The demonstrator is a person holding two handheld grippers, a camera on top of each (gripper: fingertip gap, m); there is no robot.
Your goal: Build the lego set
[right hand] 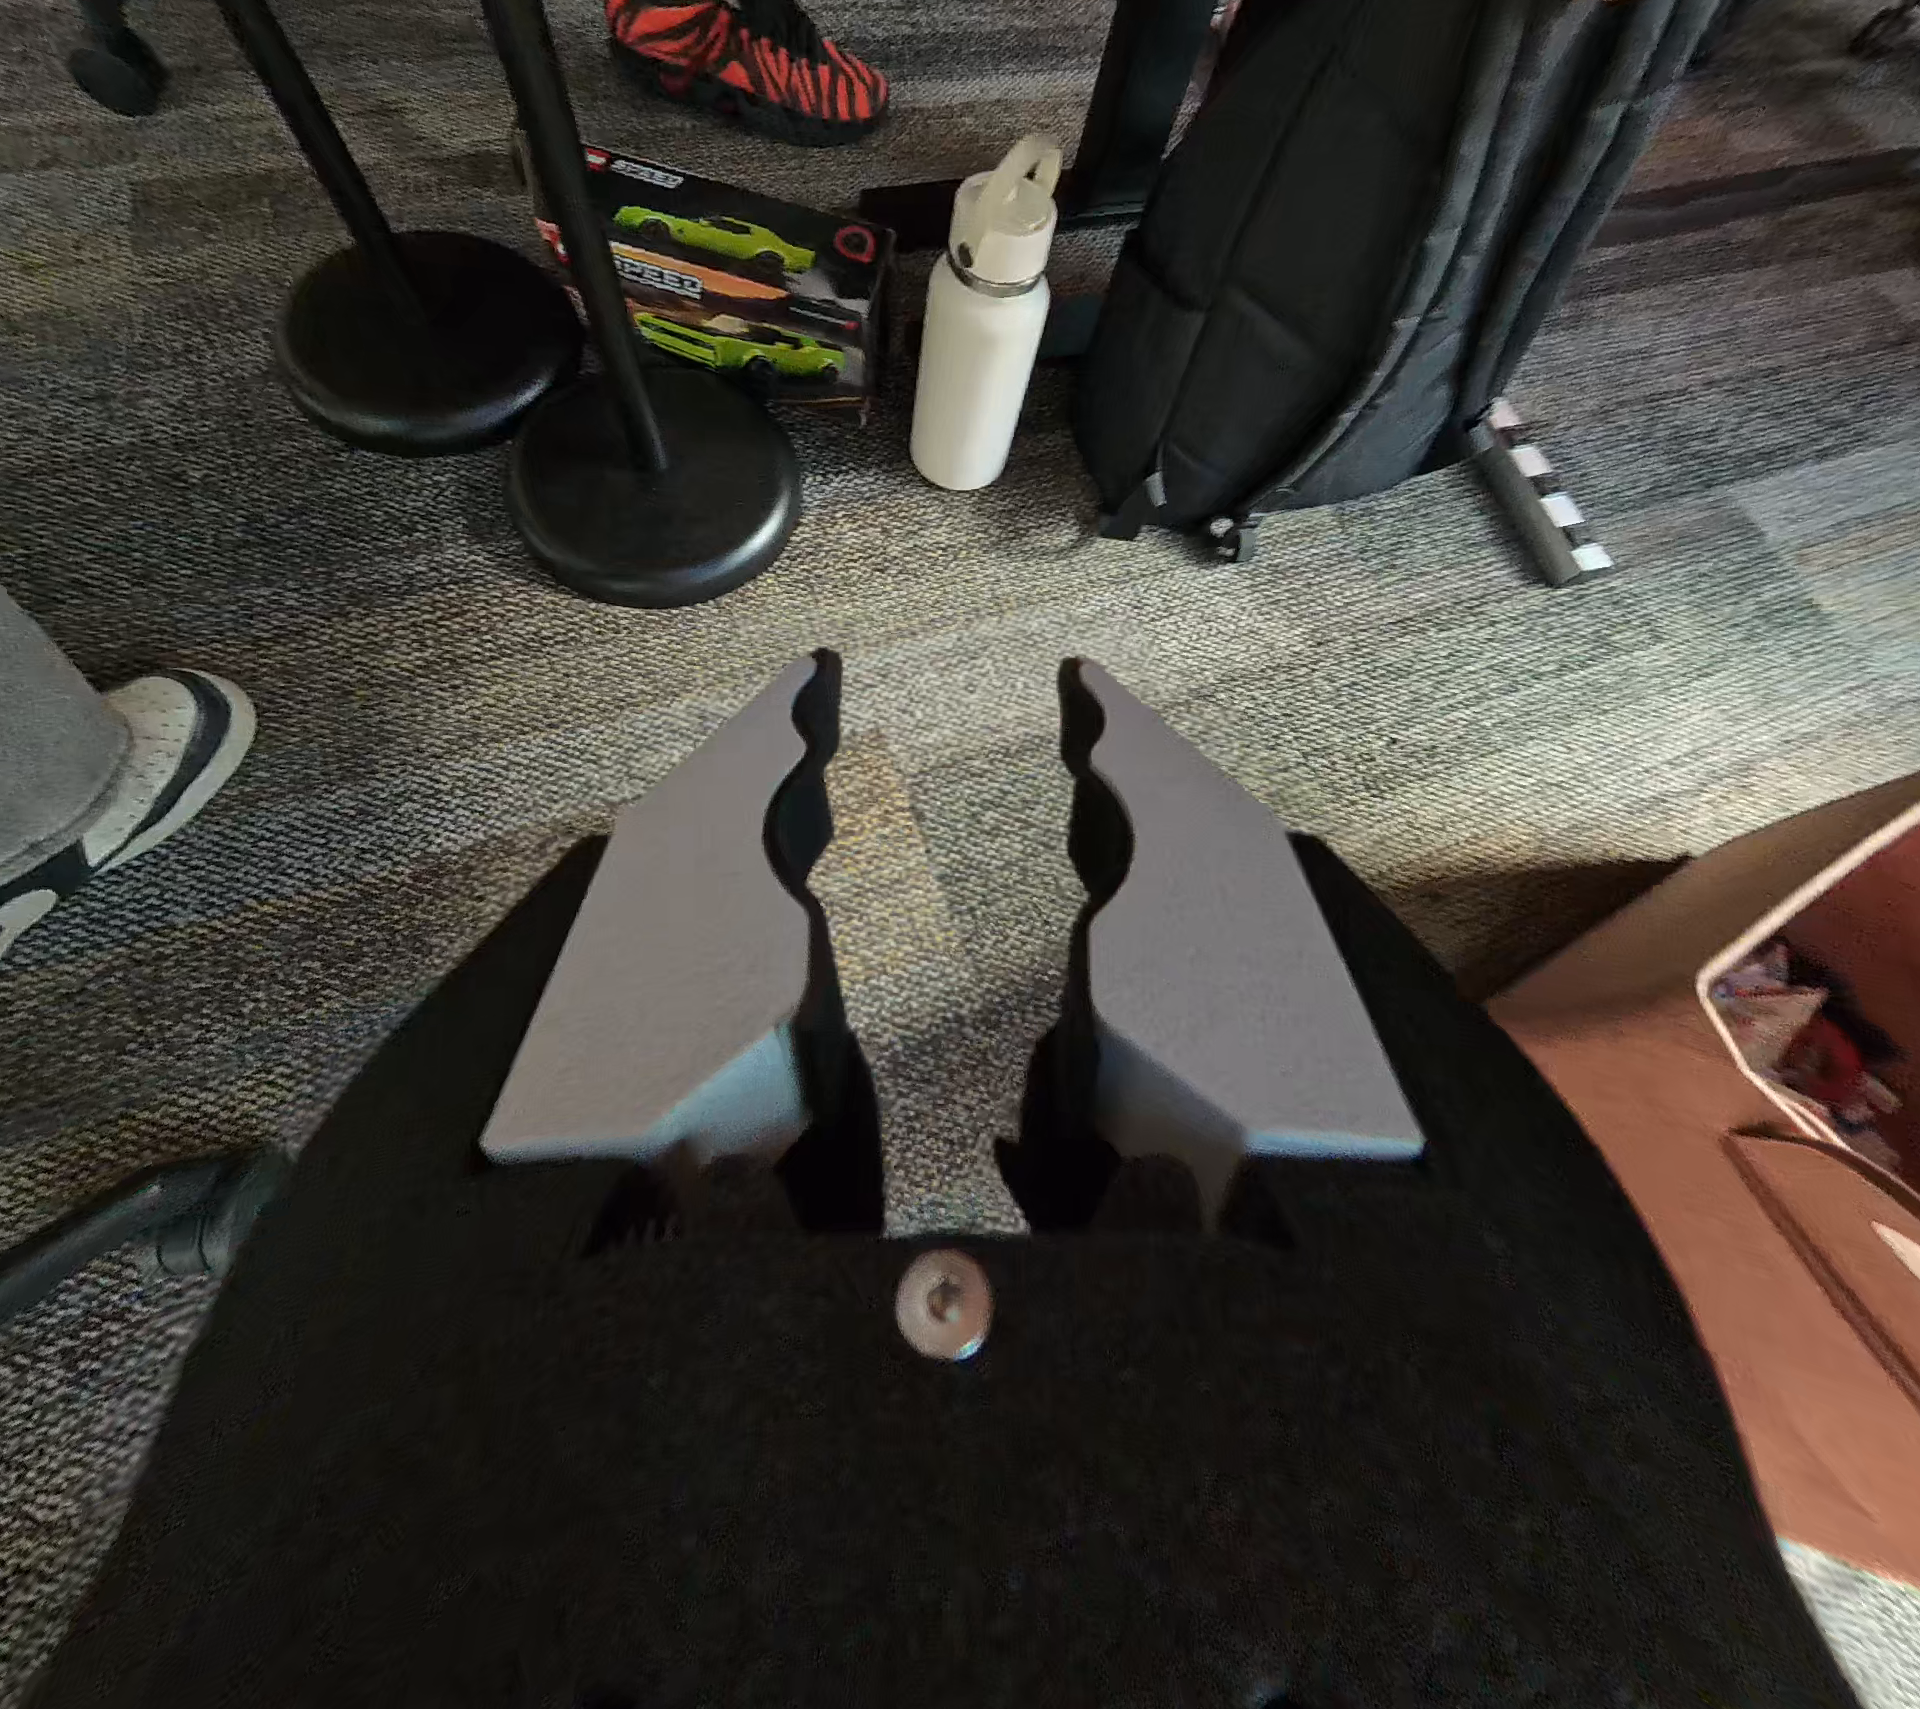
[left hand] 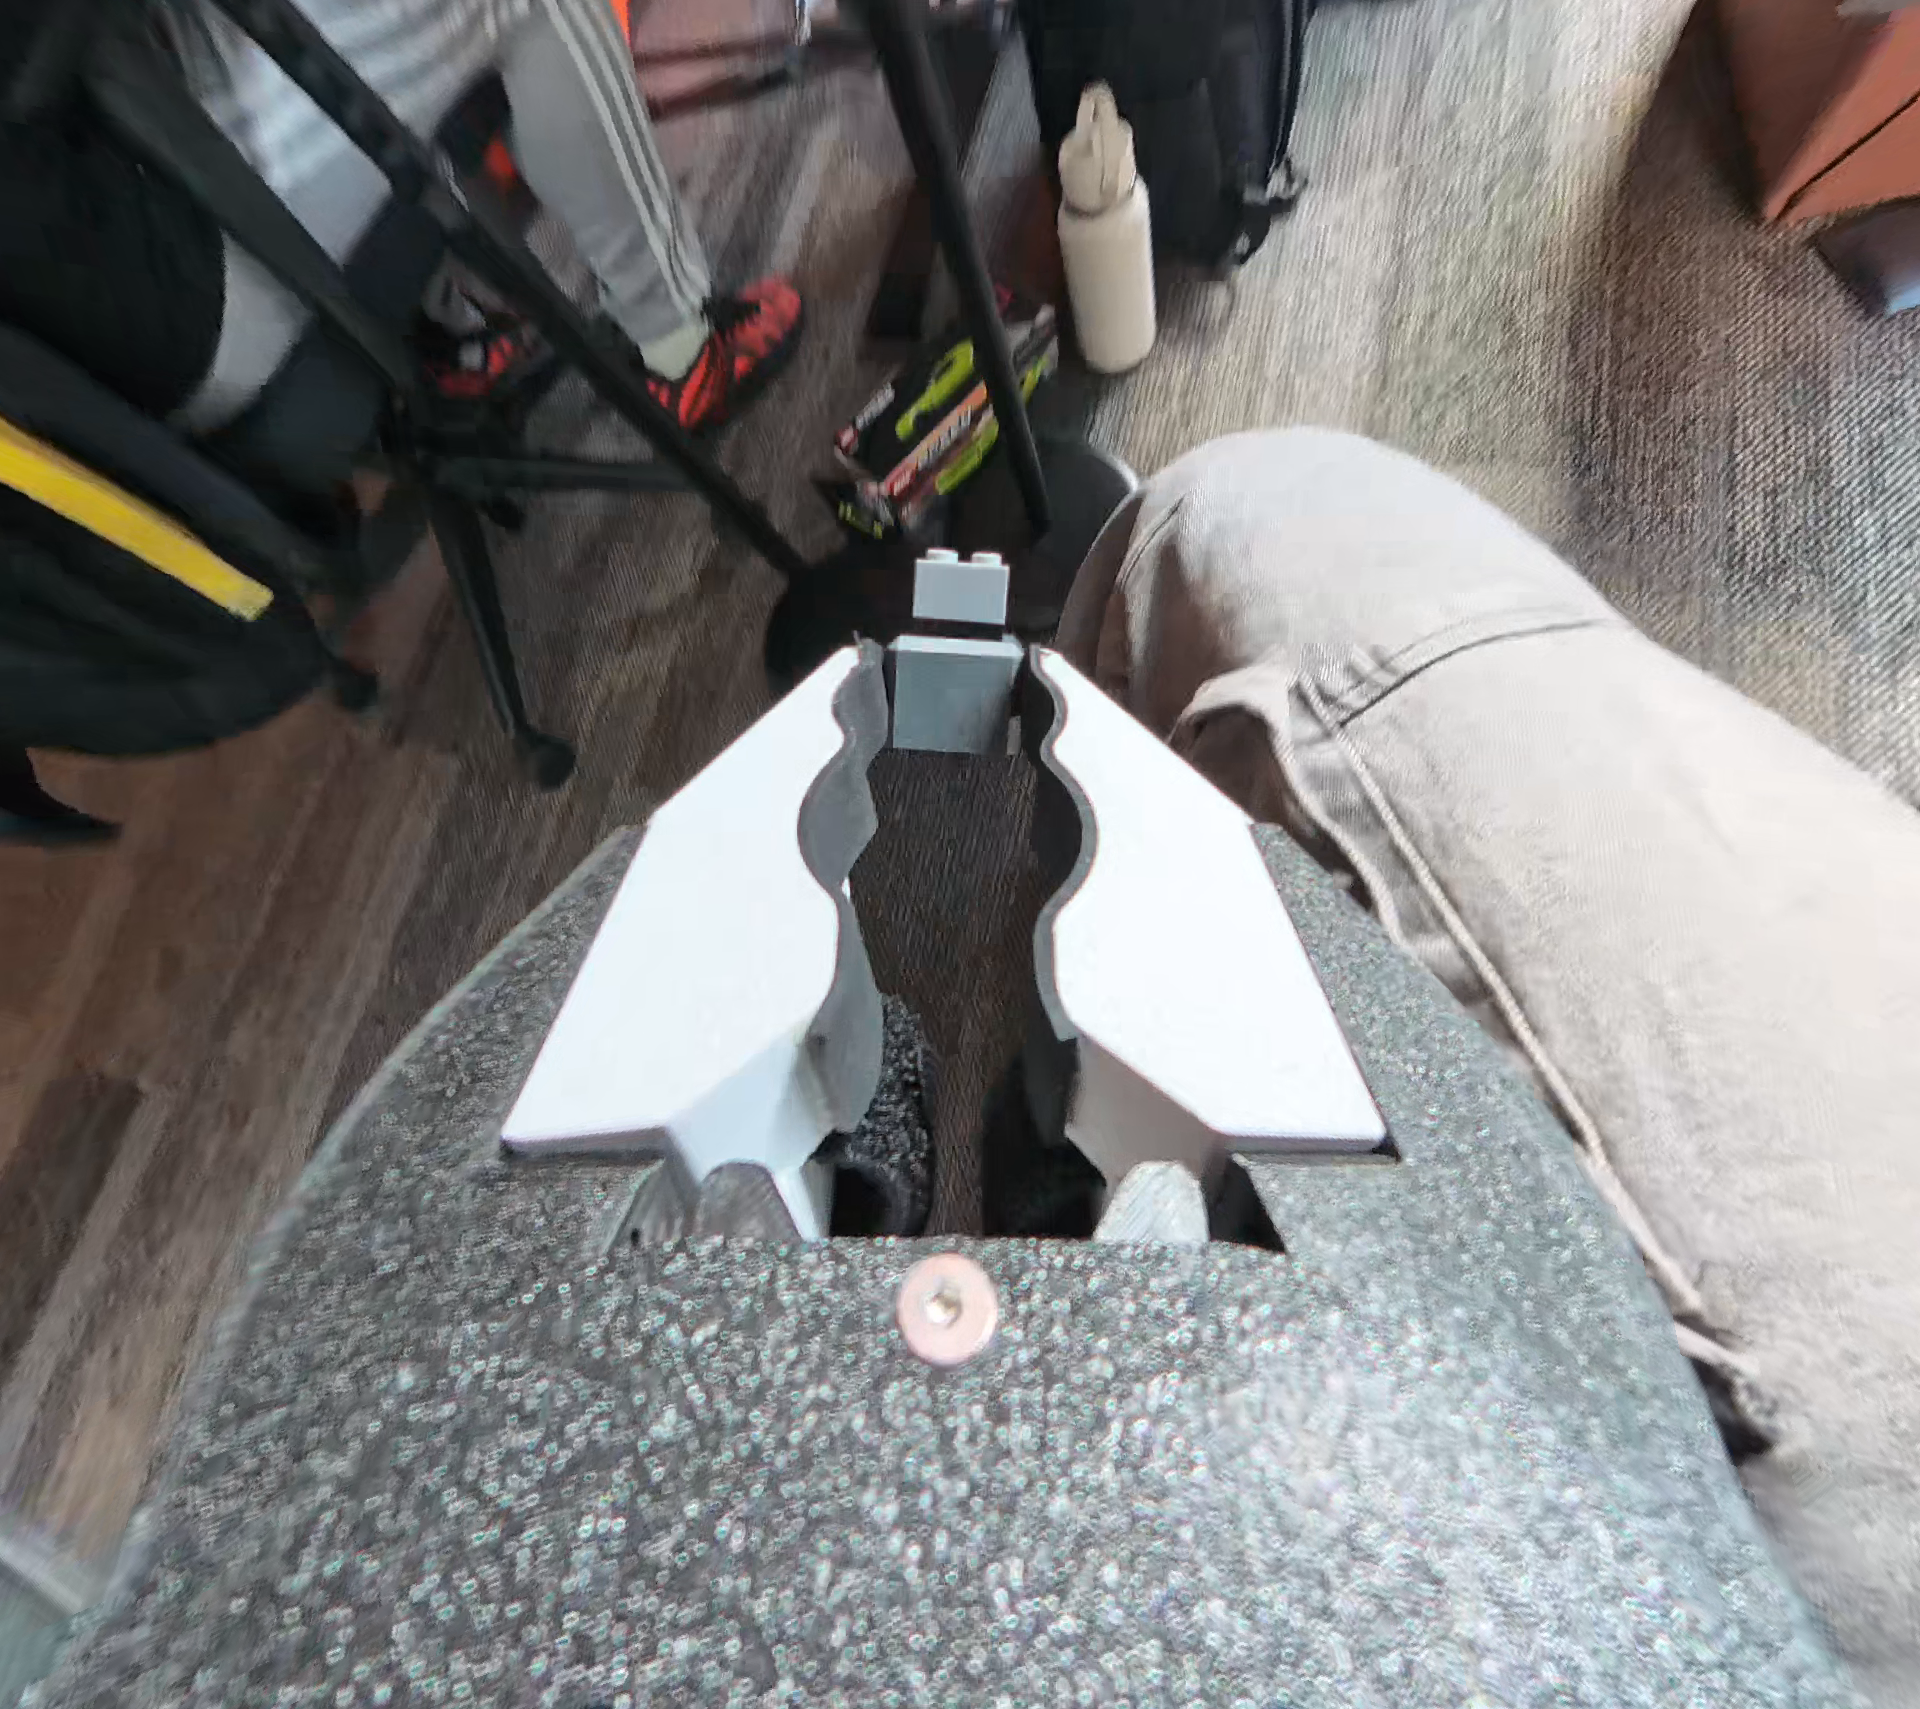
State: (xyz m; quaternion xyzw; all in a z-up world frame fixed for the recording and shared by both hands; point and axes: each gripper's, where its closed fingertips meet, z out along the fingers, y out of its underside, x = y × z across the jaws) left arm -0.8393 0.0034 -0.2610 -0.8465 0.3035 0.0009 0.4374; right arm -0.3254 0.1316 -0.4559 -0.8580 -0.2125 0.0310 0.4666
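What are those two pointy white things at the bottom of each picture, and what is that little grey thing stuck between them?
Those are the fingers of two grabbing tools that a person holds, one in each hand. A camera sits on each tool and looks forward along its fingers, so each picture comes from one tool. In the left tool's picture, the left gripper is pinching a small grey lego piece at its tips, with the person's knee beside it. In the right tool's picture, the right gripper is open and holds nothing. Below is a carpet floor, and on it stand a lego box, a white bottle, a black backpack and two black round stand bases.
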